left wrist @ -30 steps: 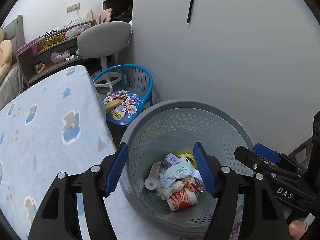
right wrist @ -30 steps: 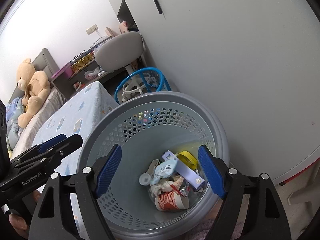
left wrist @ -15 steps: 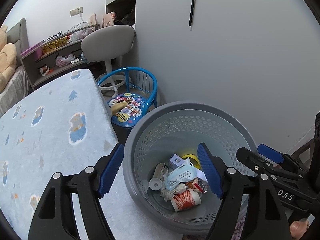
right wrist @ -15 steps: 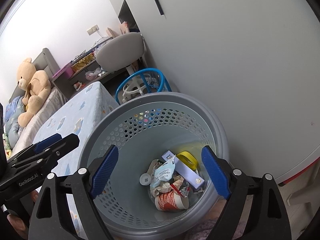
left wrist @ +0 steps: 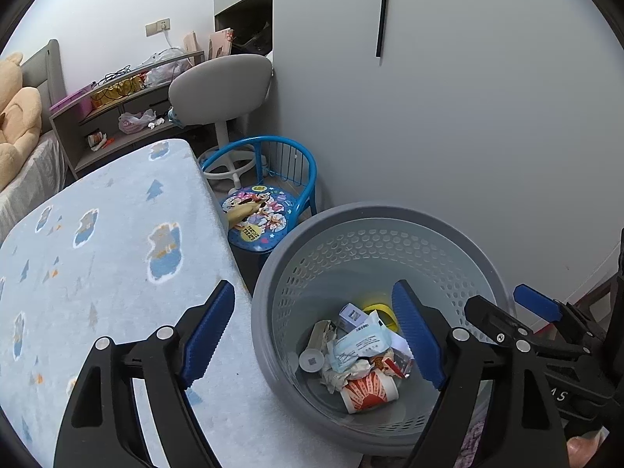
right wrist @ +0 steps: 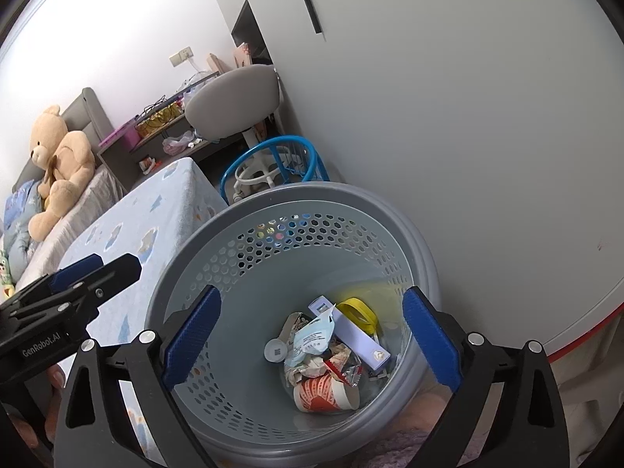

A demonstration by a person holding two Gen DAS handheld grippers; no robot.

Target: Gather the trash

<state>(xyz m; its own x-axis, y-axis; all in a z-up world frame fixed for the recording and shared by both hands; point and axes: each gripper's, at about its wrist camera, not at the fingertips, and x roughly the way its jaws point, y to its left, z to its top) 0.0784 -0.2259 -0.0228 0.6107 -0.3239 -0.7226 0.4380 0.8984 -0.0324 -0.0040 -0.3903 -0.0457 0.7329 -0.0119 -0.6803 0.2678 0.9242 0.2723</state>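
Both grippers hang over the gray trash basket (right wrist: pixel 423 257). The left hand-held gripper (left wrist: pixel 312 335) and the right hand-held gripper (right wrist: pixel 308 331) are opening wide, and nothing is between their blue pads. The trash lies at the bottom of the basket: a red paper cup (right wrist: pixel 325 392), a pale blue wrapper (right wrist: pixel 312 337), a yellow ring (right wrist: pixel 358 312) and a little white box (right wrist: pixel 358 337).

The drop looks done. I think the good thing now is to lift both grippers straight up and not bump the rim, so the basket does not tip.

The basket stands beside a bed with a blue cloud blanket (left wrist: pixel 97 253). Behind it is a small blue chair (left wrist: pixel 265 199). A gray swivel chair (left wrist: pixel 220 84), a messy shelf (left wrist: pixel 117 117) and a teddy bear (right wrist: pixel 58 167) are farther back.
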